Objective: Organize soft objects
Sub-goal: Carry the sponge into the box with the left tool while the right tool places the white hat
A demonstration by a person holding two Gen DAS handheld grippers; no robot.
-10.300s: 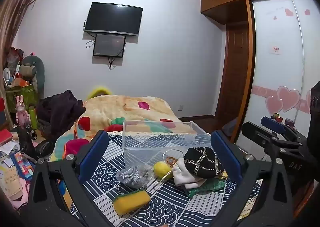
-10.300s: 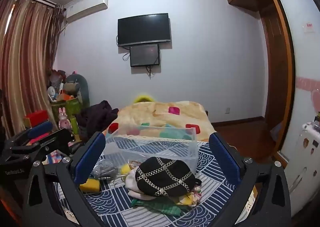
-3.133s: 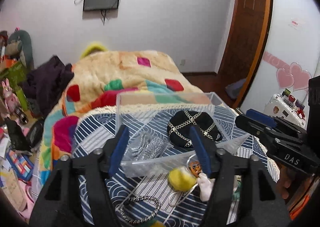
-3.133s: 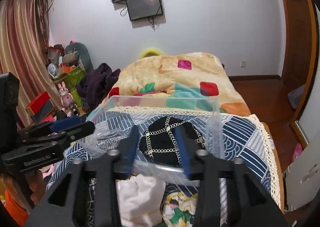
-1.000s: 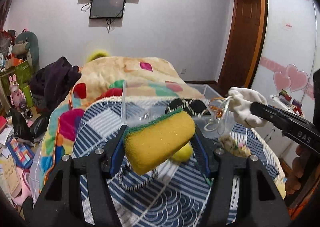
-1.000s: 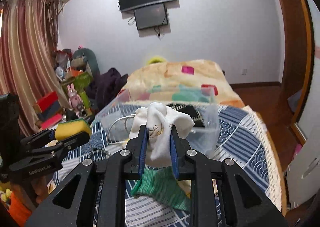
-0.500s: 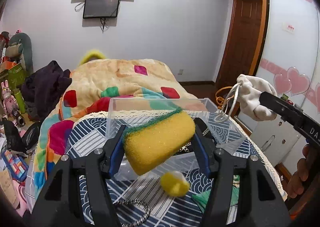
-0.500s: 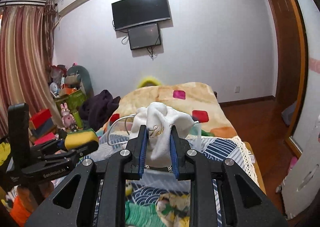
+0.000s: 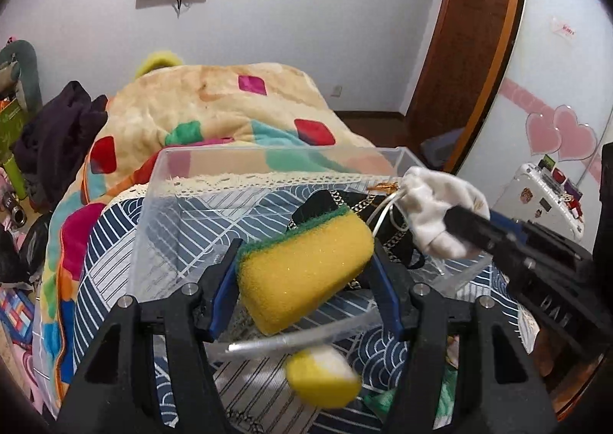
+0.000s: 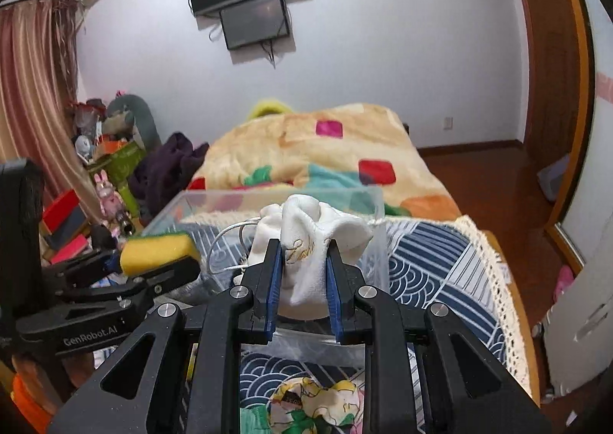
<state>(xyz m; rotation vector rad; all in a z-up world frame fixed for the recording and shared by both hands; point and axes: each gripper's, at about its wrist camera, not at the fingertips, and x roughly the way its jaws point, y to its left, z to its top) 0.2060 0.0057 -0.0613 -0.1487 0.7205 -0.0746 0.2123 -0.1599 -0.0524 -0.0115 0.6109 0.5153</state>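
Observation:
My left gripper (image 9: pixel 304 273) is shut on a yellow sponge (image 9: pixel 302 273) with a green scouring side, held over the near part of the clear plastic bin (image 9: pixel 161 181). My right gripper (image 10: pixel 302 273) is shut on a white drawstring pouch (image 10: pixel 310 238) with a looped cord, held over the bin's right side; the pouch also shows in the left wrist view (image 9: pixel 433 212). A black bag with chain trim (image 9: pixel 318 204) lies inside the bin. The sponge also shows in the right wrist view (image 10: pixel 157 246).
A small yellow and white round sponge (image 9: pixel 322 376) lies on the blue patterned cloth (image 10: pixel 440 257) in front of the bin. A floral fabric piece (image 10: pixel 314 403) and green cloth lie near the front. A bed with a patchwork blanket (image 9: pixel 230 100) stands behind.
Both grippers have come down and forward, so the sponge and the pouch now hang lower over the bin. The grips have not changed.

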